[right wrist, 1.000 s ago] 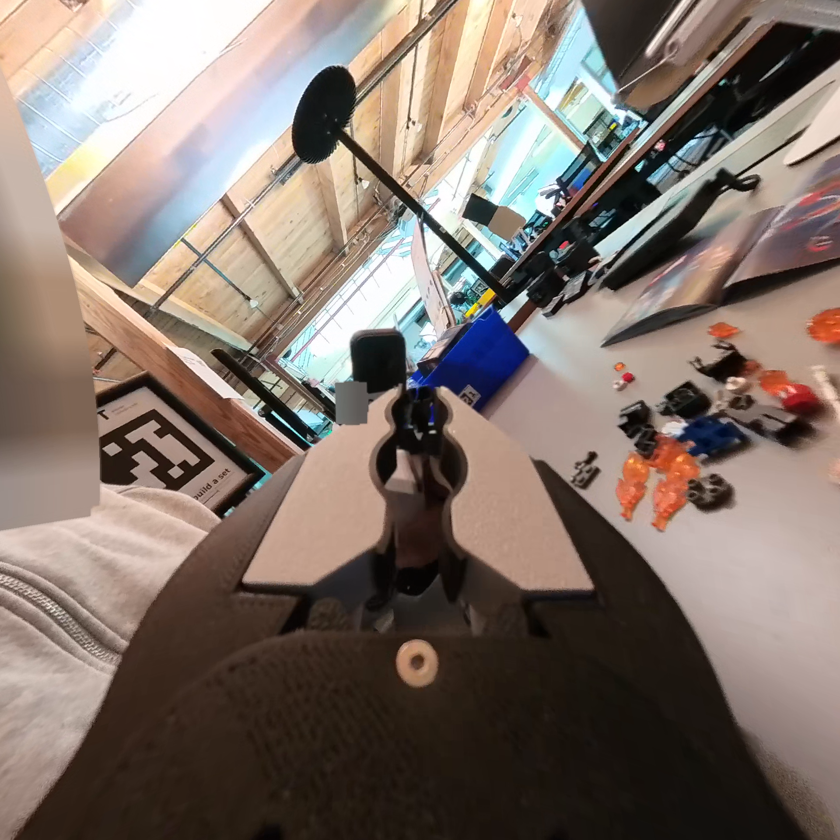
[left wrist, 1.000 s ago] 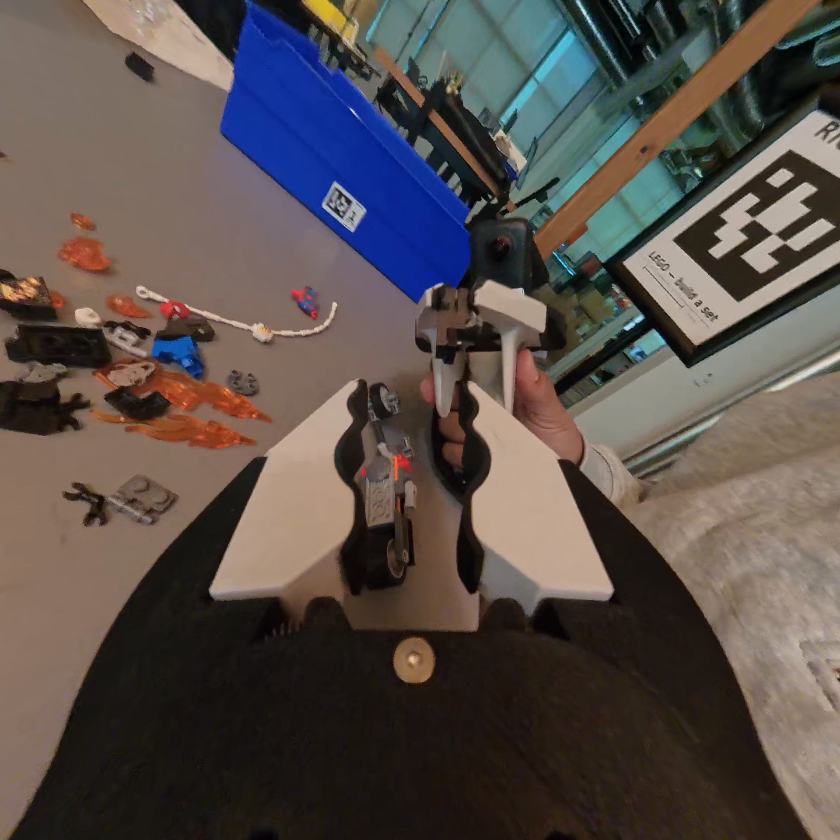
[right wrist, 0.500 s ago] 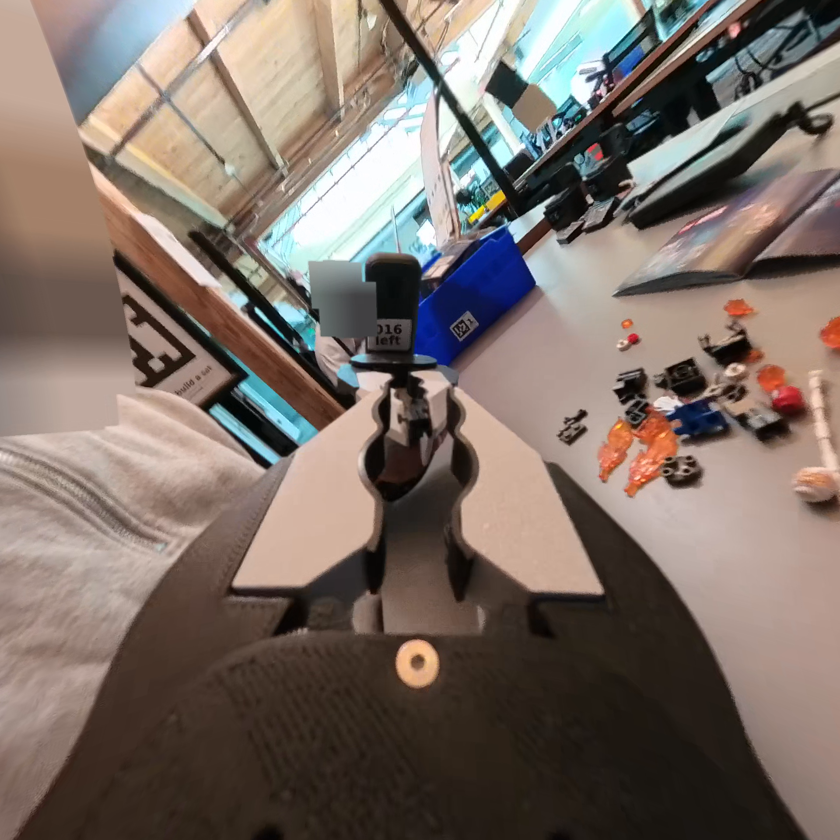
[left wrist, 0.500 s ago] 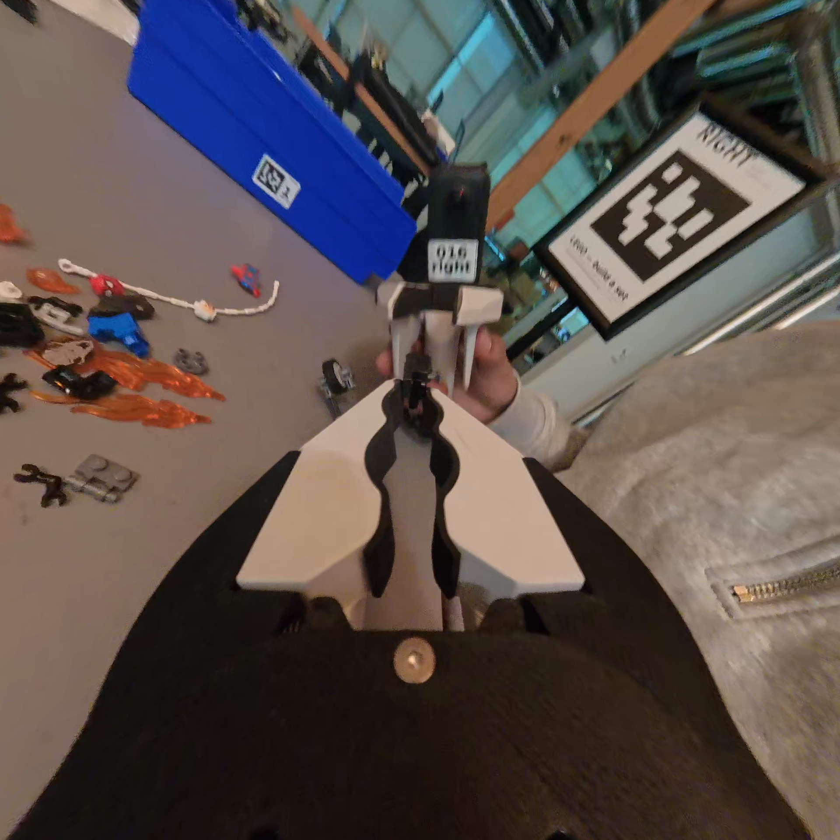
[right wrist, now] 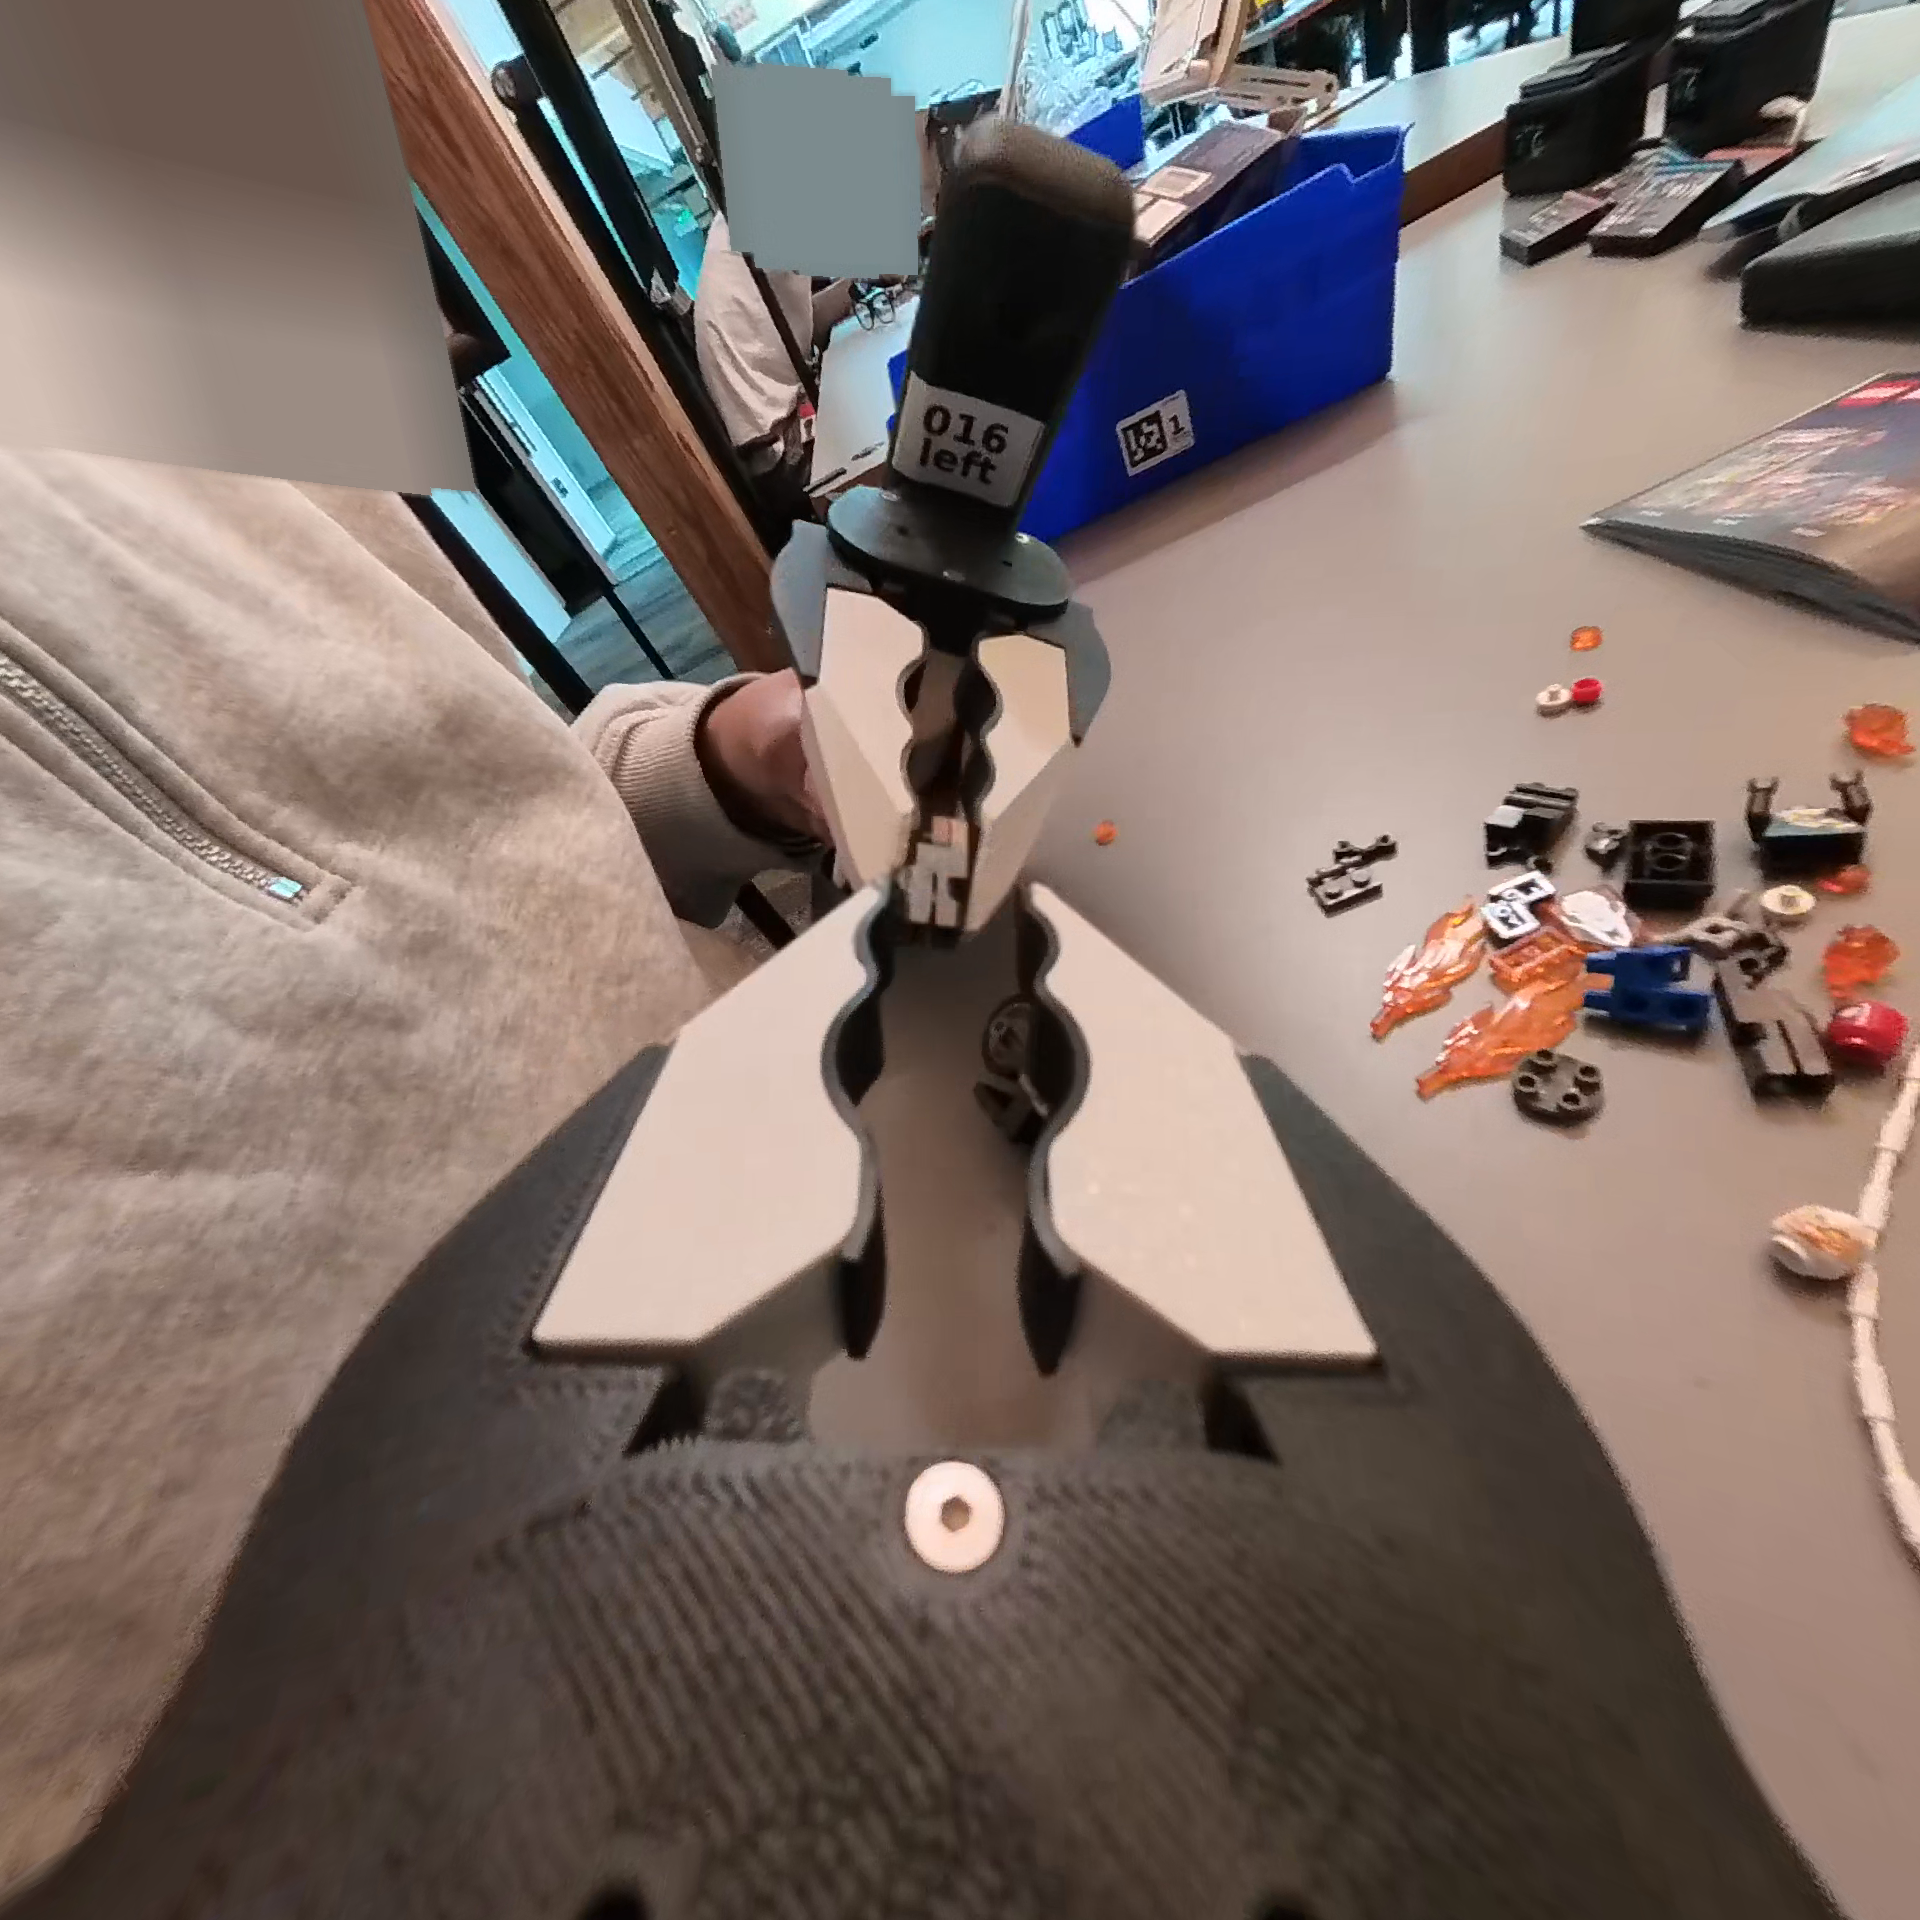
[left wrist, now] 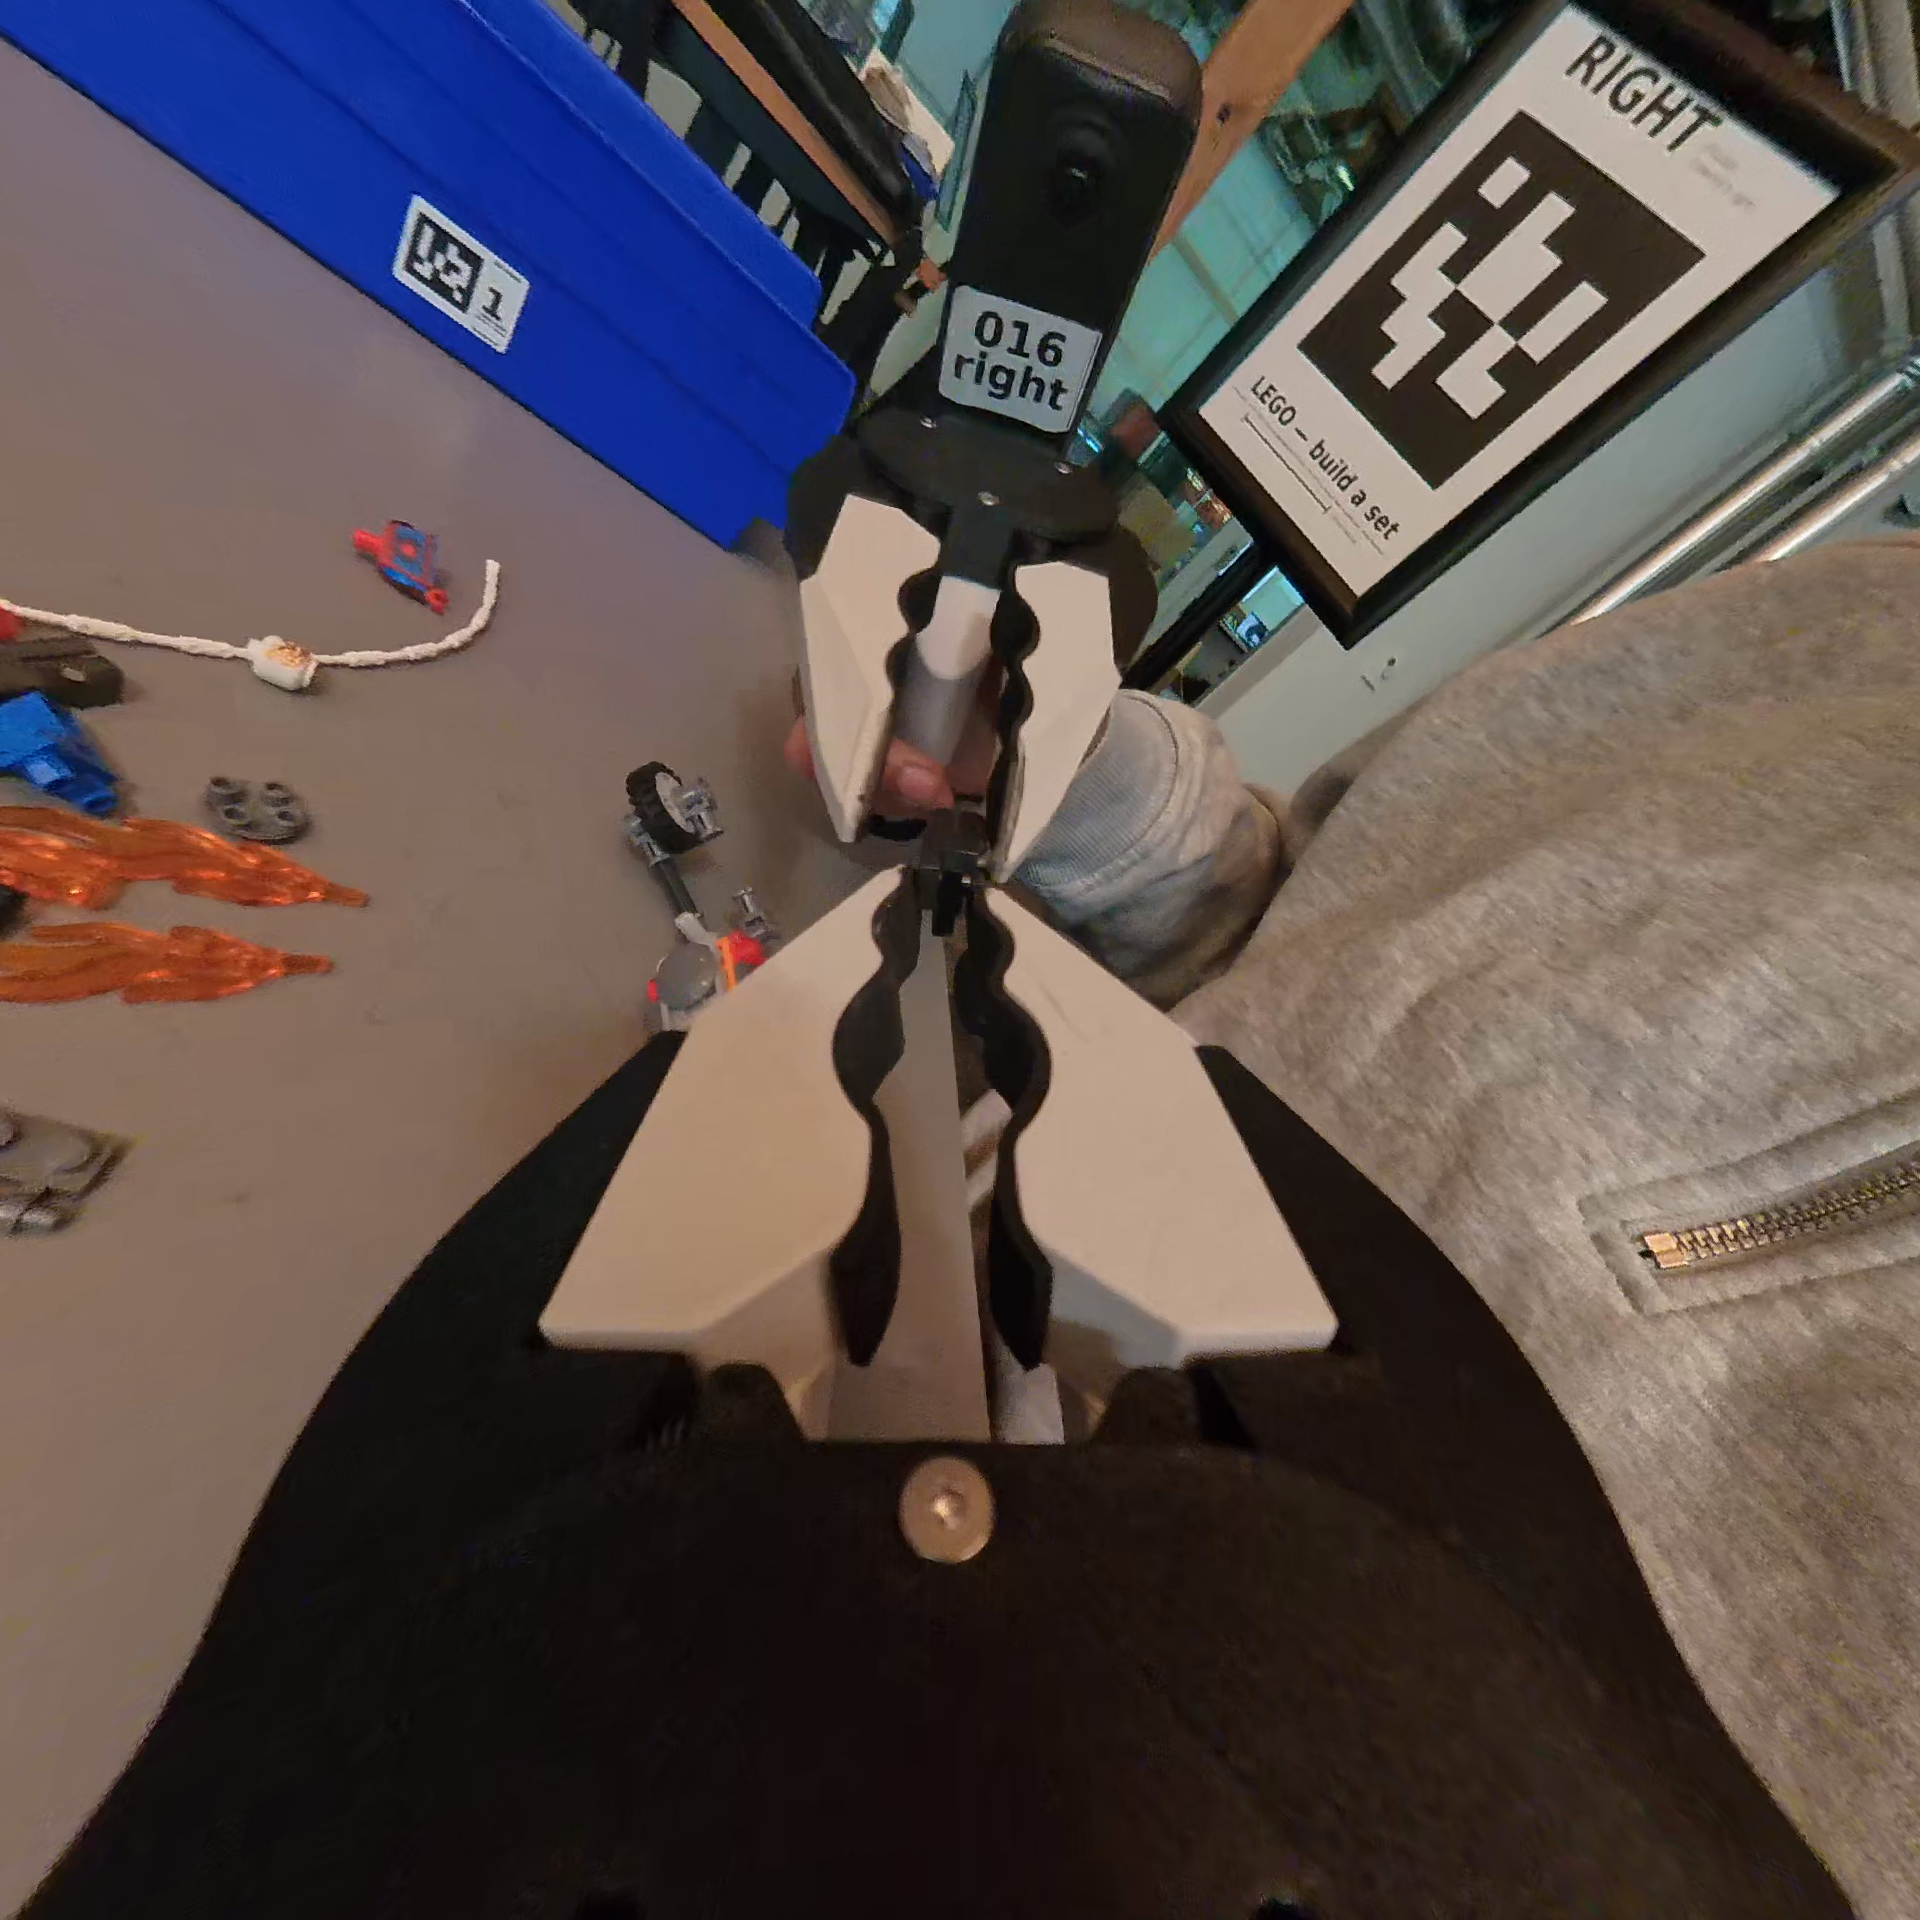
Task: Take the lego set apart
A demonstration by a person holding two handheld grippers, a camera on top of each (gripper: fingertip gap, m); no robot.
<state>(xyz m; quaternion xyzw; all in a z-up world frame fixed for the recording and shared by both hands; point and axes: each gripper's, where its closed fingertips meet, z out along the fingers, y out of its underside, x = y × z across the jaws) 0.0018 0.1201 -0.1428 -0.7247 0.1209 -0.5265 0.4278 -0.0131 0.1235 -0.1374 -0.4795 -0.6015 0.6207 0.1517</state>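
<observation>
My left gripper (left wrist: pixel 940 883) is shut on a small dark-and-grey lego piece (left wrist: pixel 948 868), held up in the air in front of the person's chest. My right gripper (right wrist: pixel 951 904) faces it tip to tip. Its jaws stand apart around the left gripper's tips (right wrist: pixel 935 899) and the piece (right wrist: pixel 935 878), with a gap on the right side. The right gripper also shows in the left wrist view (left wrist: pixel 930 836), held by a hand. The rest of the small lego motorcycle (left wrist: pixel 686 894) lies on the grey table, and shows through the right gripper's gap (right wrist: pixel 1010 1049).
Loose parts lie on the table: orange flames (left wrist: pixel 177 862), a blue piece (left wrist: pixel 47 748), a round grey plate (left wrist: pixel 257 807), a white string (left wrist: pixel 364 649). A blue bin (left wrist: pixel 520 229) stands at the back, a booklet (right wrist: pixel 1766 520) far right. The person's grey sweater (left wrist: pixel 1558 1039) is close by. Left and right tips are no more than a few centimetres apart. Both grippers' tips are roughly 10 centimetres from the small lego motorcycle (left wrist: pixel 686 894).
My left gripper left the motorcycle on the table, rose and shut on the small piece the right gripper held. The right gripper's jaws have spread apart. Both grippers moved closer together.
</observation>
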